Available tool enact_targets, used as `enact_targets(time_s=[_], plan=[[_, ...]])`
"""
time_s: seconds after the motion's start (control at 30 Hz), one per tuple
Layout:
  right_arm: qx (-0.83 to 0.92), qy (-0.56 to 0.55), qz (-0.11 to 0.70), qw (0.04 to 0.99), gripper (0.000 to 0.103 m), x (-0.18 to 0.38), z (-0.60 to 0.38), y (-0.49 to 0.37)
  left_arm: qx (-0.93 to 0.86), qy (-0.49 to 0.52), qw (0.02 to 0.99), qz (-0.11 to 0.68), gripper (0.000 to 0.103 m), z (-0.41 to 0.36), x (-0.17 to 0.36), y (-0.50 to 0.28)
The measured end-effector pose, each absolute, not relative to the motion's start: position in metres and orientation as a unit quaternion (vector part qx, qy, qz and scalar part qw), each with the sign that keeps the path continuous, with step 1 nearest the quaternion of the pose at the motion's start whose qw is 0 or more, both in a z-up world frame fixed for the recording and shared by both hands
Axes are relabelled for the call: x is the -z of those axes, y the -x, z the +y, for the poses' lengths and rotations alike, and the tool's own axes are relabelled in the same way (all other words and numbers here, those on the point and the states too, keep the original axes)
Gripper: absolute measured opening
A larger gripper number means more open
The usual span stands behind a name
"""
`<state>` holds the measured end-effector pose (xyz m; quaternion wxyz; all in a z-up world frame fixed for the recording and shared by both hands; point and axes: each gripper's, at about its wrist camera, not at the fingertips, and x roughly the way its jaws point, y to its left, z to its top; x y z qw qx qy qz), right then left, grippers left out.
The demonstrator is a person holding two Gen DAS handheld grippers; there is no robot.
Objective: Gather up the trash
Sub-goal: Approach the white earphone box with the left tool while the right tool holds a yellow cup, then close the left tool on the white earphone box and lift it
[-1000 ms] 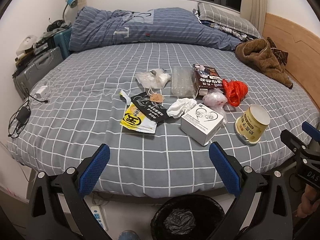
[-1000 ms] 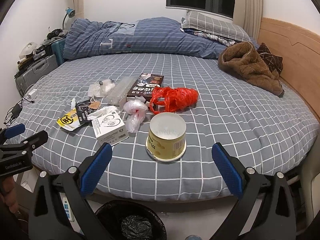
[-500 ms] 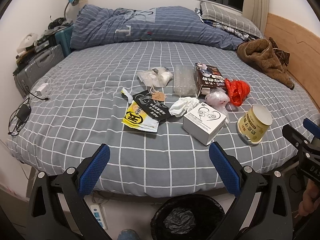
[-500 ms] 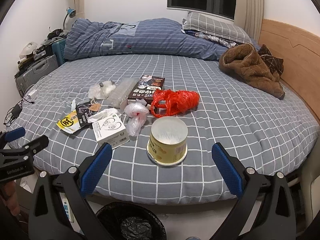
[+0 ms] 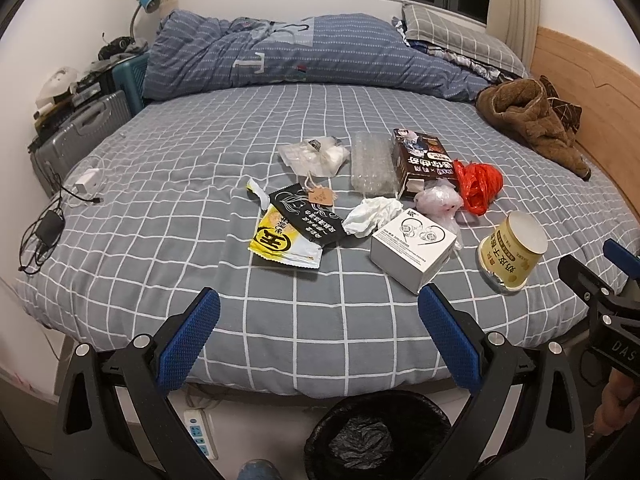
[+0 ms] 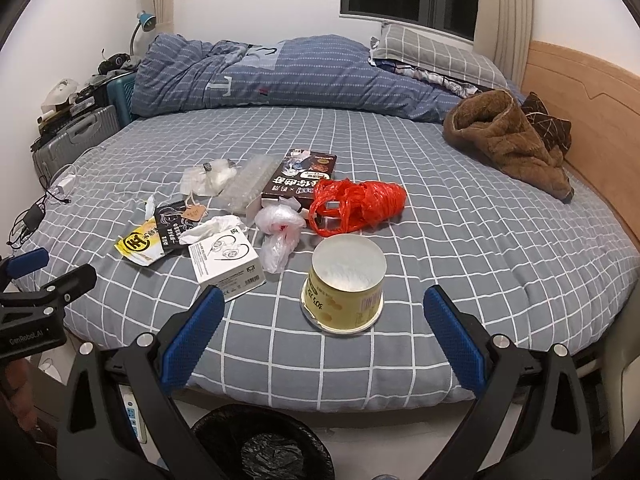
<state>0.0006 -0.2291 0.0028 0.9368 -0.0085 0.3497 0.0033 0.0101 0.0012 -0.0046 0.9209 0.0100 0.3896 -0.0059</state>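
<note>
Litter lies on the grey checked bed: a yellow snack wrapper [image 5: 286, 245], a black packet [image 5: 310, 218], a crumpled tissue [image 5: 372, 214], a white earphone box [image 5: 412, 248], a yellow paper cup [image 6: 344, 284] upside down, a red plastic bag [image 6: 356, 204], a brown box [image 6: 300, 180] and clear plastic wraps [image 5: 314, 156]. My left gripper [image 5: 318, 336] hangs open over the bed's near edge, short of the wrapper and box. My right gripper [image 6: 324, 340] is open just in front of the cup. A black-lined bin [image 5: 380, 436] stands on the floor below.
A folded blue duvet [image 5: 280, 56] and pillows fill the far side. A brown garment [image 6: 508, 140] lies by the wooden headboard [image 6: 592, 112]. Chargers and cables [image 5: 48, 220] lie at the bed's left edge, a suitcase [image 5: 76, 132] beside it. A power strip [image 5: 198, 432] sits on the floor.
Both grippers have edged forward toward the bed and slightly upward; the litter sits a little lower and nearer in both views. Both stay open and nothing has been picked up.
</note>
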Motion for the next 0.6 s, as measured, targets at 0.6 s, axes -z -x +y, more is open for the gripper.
enact_targets(time_s=[0.6], plan=[[0.009,0.017,0.359,0.933,0.096,0.002,-0.236,-0.015,0.022,-0.016,0.912,0.41,0.097,-0.003,0.014,-0.026]])
